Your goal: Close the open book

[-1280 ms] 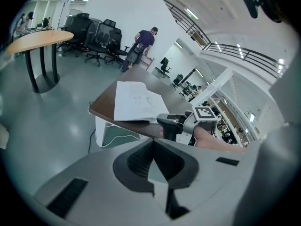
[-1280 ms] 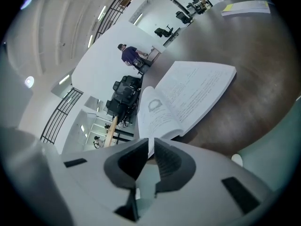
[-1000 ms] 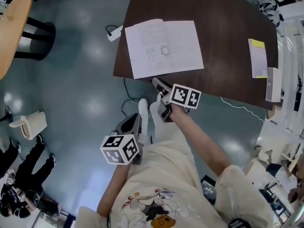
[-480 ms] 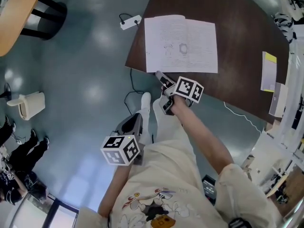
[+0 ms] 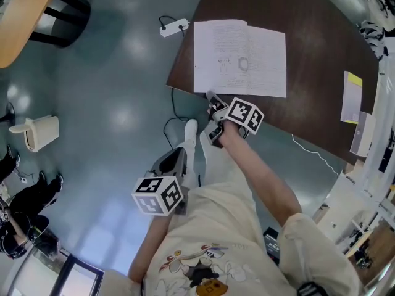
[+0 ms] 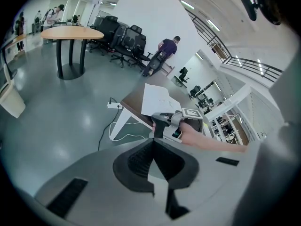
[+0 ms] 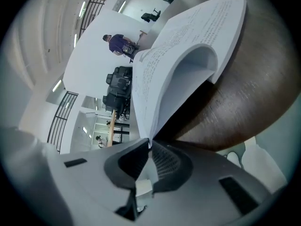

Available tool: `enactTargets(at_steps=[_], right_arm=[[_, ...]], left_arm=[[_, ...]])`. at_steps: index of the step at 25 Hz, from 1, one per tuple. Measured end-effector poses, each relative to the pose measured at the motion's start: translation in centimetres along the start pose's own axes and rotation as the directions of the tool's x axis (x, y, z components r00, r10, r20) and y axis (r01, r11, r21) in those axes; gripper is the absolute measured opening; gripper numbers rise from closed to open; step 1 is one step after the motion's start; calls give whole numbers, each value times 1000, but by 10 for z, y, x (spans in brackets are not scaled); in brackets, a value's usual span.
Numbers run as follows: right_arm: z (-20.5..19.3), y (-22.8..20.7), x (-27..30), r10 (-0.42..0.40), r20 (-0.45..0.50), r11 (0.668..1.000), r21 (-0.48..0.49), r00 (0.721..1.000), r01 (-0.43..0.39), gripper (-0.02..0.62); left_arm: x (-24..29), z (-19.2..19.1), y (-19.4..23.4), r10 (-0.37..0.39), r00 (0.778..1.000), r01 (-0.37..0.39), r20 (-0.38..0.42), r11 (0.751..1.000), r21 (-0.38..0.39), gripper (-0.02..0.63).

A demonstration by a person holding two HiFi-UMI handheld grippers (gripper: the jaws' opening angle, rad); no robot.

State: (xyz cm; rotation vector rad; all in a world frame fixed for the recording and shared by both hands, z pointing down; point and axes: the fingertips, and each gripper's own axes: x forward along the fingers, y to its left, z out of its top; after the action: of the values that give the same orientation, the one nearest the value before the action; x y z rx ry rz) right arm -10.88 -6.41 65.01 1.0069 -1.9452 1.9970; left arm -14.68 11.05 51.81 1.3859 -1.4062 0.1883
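Note:
The open book [image 5: 239, 57] lies flat on the dark brown table [image 5: 308, 17], white printed pages up. My right gripper [image 5: 210, 97] is at the book's near left corner. In the right gripper view a few pages [image 7: 160, 69] curl up from the table and their edge runs down between the pads of the right gripper [image 7: 149, 144]. Its jaws have just been closing and now pinch that page edge. My left gripper [image 5: 178, 153] hangs low over the floor beside the person's legs, away from the table. The left gripper [image 6: 153, 143] is shut with nothing in it.
A white power strip [image 5: 173, 26] with a cable lies on the floor by the table's left corner. A thin booklet with a yellow tag [image 5: 352, 103] is at the table's right. A round wooden table [image 5: 24, 11] and a white bin [image 5: 37, 133] stand to the left.
My right gripper has moved up to the book's near left corner. The left gripper has barely shifted. The head view has swung, so the book sits further right in the picture.

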Motion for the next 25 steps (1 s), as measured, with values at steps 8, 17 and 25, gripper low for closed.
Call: enactTargets(at_steps=[8, 17, 25], right_arm=[[1, 22, -18, 43, 26, 998, -52, 999, -42, 15], [24, 40, -66, 86, 74, 994, -74, 994, -80, 14], [54, 46, -106, 119, 135, 992, -61, 984, -112, 15]], left_arm=[[-1, 1, -2, -24, 1000, 24, -3, 999, 27, 6], [5, 2, -38, -76, 997, 76, -11, 993, 93, 6], [16, 5, -63, -110, 993, 114, -39, 983, 141, 6]])
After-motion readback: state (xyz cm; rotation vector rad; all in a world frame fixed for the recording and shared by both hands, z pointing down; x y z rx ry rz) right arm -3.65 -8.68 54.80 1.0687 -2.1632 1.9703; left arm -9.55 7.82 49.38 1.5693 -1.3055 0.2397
